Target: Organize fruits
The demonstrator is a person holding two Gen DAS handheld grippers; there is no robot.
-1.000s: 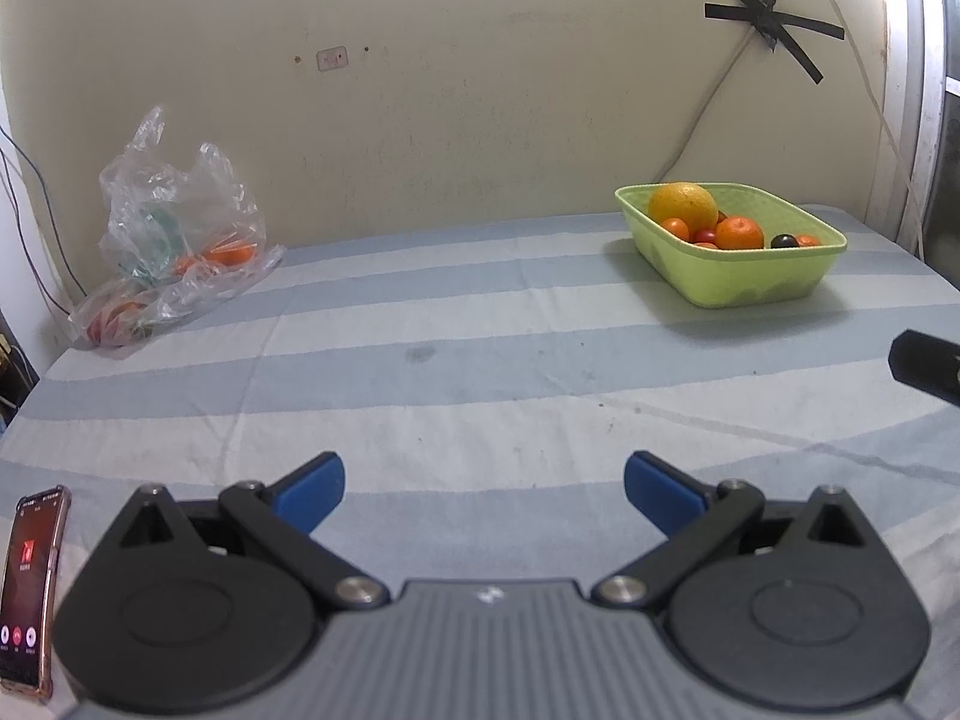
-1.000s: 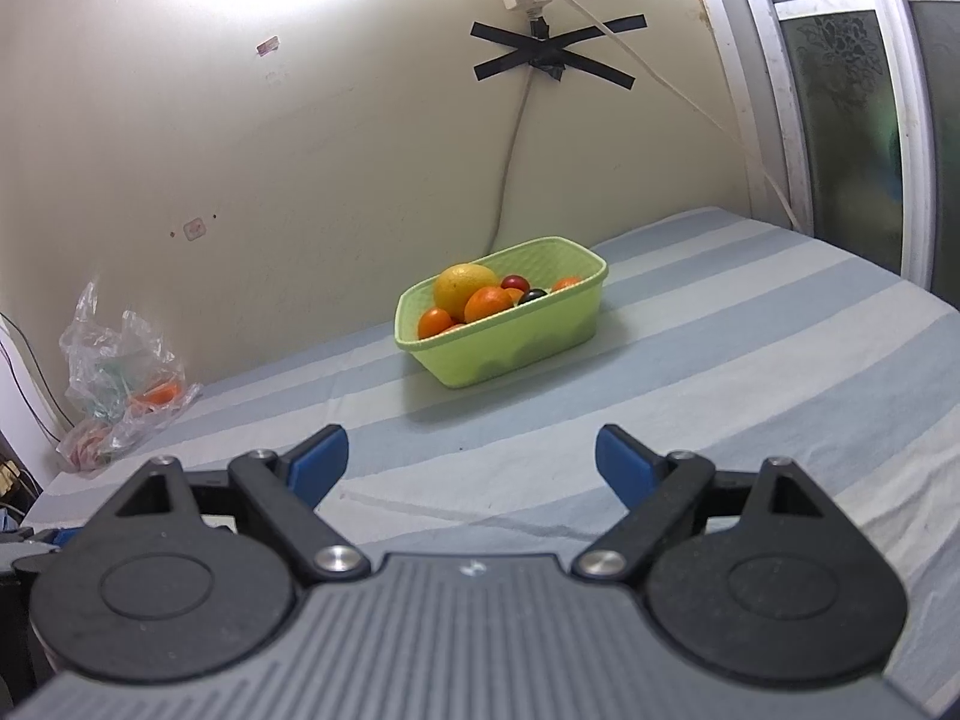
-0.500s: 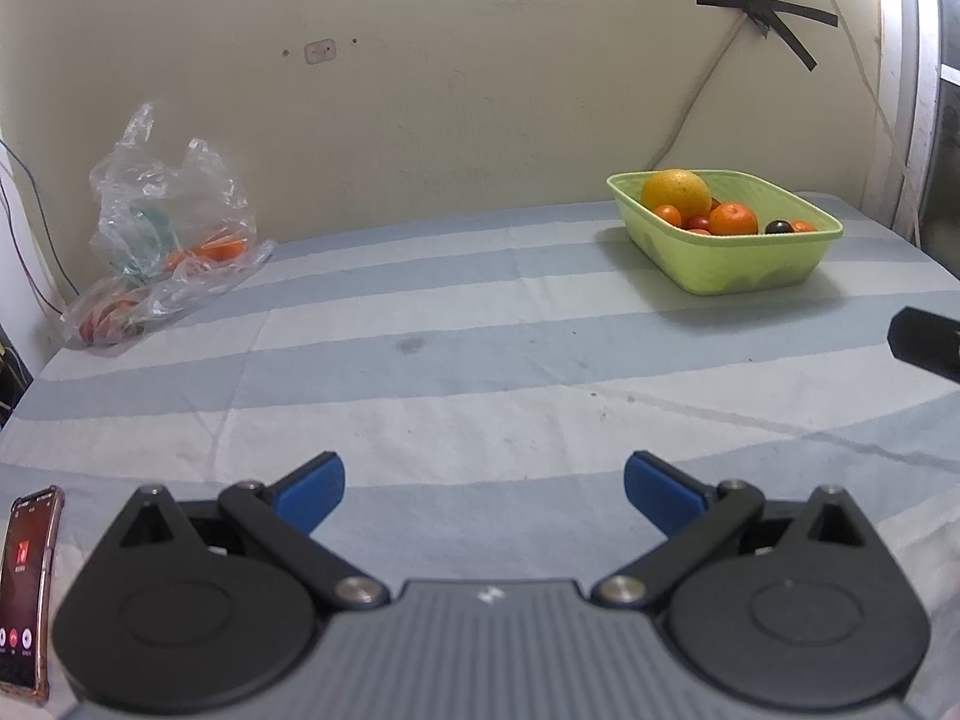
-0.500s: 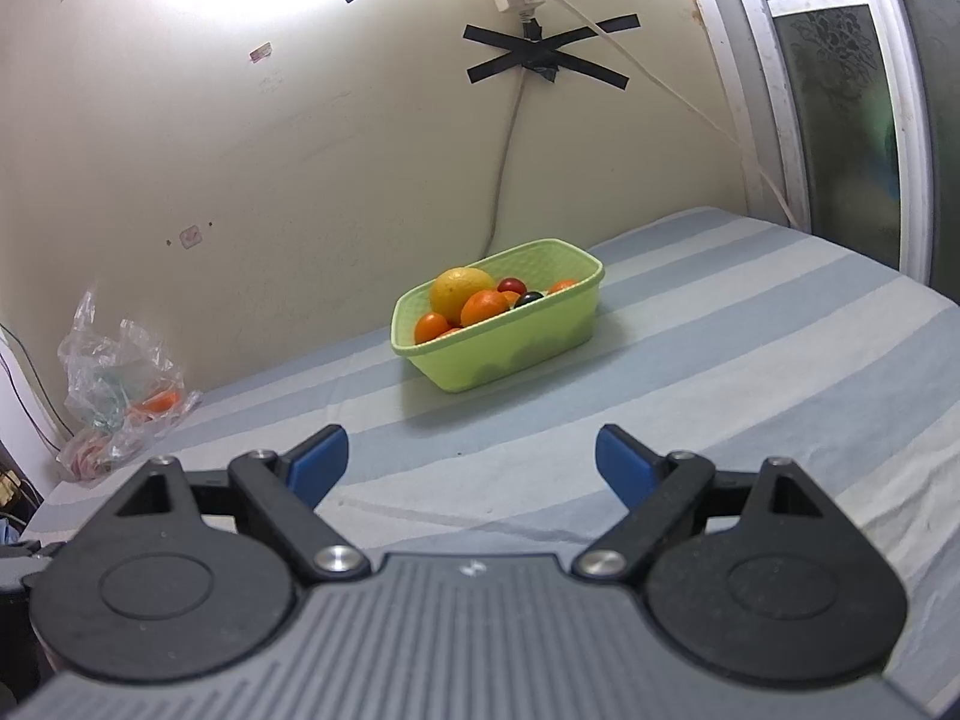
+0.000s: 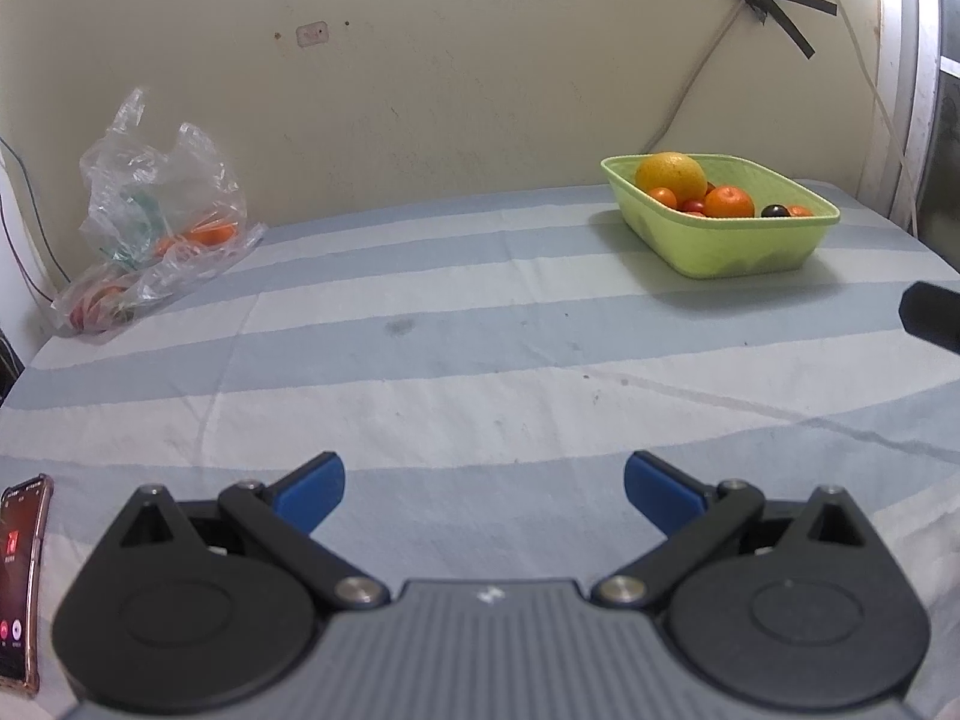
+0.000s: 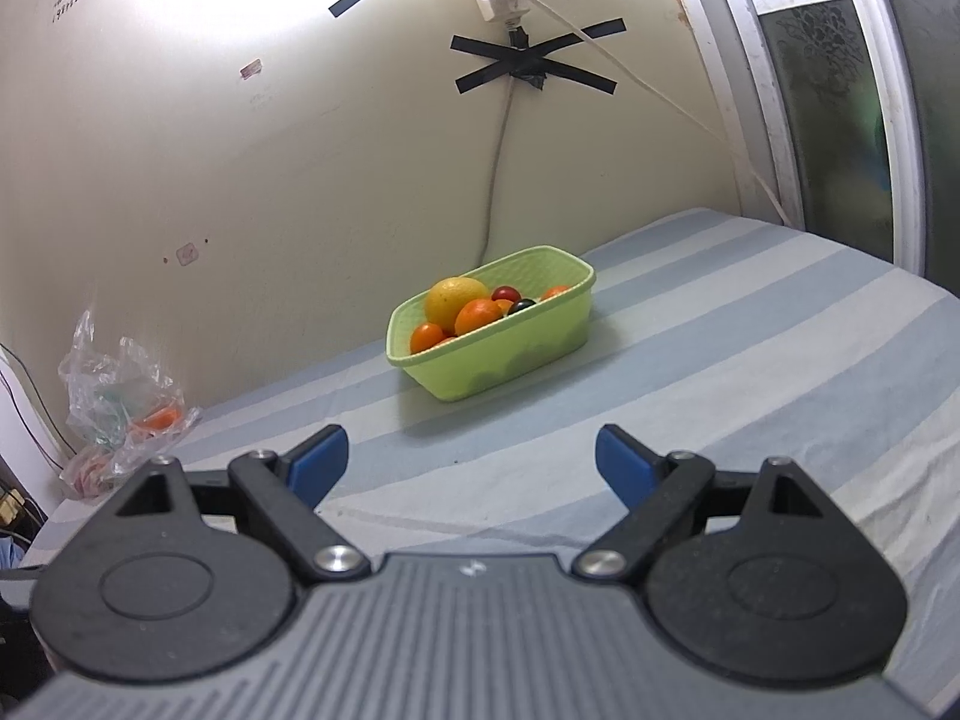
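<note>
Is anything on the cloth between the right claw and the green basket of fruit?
Nothing visible. Only bare blue-and-white striped cloth lies between the open right claw and the light green plastic basket.

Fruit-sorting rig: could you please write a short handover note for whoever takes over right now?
Left gripper: open, empty, above the striped cloth.
Right gripper: open, empty, pointed toward the green basket.
Basket sits by the wall, holding a large yellow-orange fruit, small oranges, red fruits and one dark fruit.
Clear plastic bag at far left holds more orange fruit. A phone lies beside the left gripper.
Done: some fruit is in the basket. Left: probably the bagged fruit.
</note>
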